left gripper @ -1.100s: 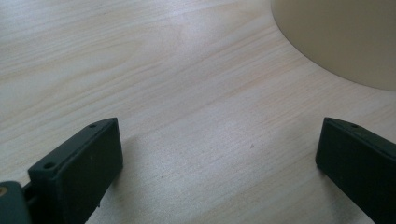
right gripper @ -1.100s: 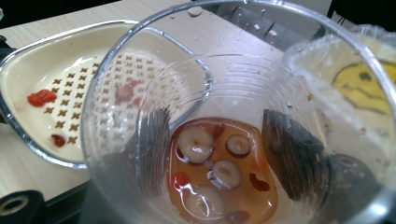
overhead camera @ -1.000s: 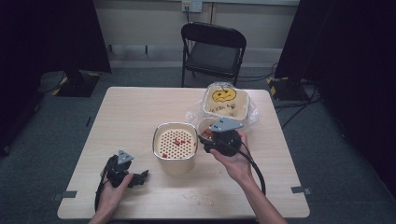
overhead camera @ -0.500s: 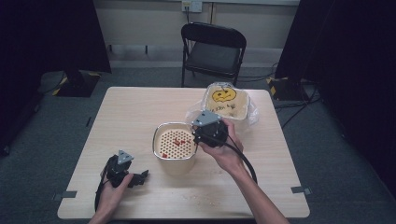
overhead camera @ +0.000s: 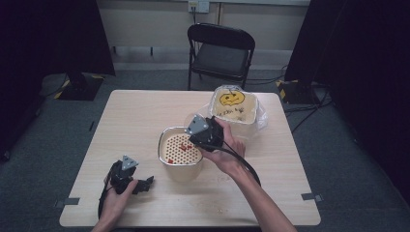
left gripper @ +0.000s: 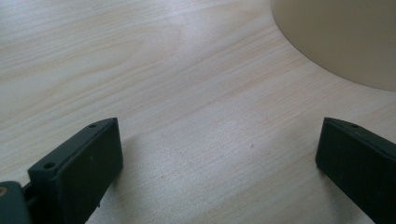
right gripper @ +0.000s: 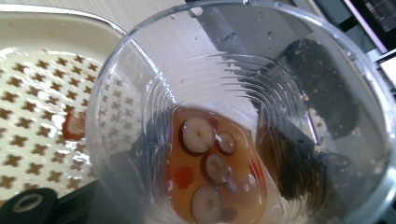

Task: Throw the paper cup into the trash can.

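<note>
- High view: right hand (overhead camera: 227,150) holds the right gripper (overhead camera: 205,134) tilted over the right rim of the strainer pot (overhead camera: 180,153), mid-table. Left hand (overhead camera: 118,191) rests the left gripper (overhead camera: 129,175) flat on the table (overhead camera: 145,116) near the front left edge, pointing toward the pot, just apart from it.
- A lidded tub (overhead camera: 234,104) with a yellow pumpkin face stands at the back right; there is dark writing under the face, too small to read. The left half of the table is bare; a folding chair (overhead camera: 220,50) stands behind the table.
- Left gripper view: jaws wide apart with nothing between them, low over the wood; pot wall (left gripper: 341,37) at upper right.
- Right gripper view: a clear cup (right gripper: 243,130) is clamped in the jaws and tipped, with sliced pieces in amber liquid inside; the perforated strainer (right gripper: 37,116) lies behind it with a red bit on it.
</note>
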A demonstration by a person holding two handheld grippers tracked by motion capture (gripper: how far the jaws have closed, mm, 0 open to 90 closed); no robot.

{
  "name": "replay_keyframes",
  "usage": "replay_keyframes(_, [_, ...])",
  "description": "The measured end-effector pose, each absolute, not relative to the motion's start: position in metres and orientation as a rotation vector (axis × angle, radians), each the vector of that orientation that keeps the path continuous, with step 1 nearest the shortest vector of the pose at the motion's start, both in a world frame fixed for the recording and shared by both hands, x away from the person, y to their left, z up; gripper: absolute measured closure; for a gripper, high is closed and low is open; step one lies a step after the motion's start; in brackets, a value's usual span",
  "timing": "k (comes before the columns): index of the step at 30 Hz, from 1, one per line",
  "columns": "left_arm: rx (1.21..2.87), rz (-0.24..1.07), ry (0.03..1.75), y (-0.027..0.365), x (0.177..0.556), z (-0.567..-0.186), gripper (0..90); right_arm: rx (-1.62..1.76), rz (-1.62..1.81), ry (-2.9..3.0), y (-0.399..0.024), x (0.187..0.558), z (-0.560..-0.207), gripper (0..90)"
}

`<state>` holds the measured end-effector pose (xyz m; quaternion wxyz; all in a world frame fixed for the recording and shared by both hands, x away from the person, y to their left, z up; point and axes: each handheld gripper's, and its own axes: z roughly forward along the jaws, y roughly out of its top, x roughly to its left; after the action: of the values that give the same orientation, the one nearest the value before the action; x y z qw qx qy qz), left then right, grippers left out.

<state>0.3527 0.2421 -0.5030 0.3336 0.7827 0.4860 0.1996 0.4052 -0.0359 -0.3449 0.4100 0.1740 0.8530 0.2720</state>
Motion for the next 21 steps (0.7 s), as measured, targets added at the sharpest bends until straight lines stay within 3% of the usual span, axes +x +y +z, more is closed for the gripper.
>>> replay_keyframes(21, [2.044, 0.521, 1.269, 0.242, 0.353, -0.503, 0.2, 0.135, 0.278, 2.026, -0.004, 0.403, -0.360, 50.1])
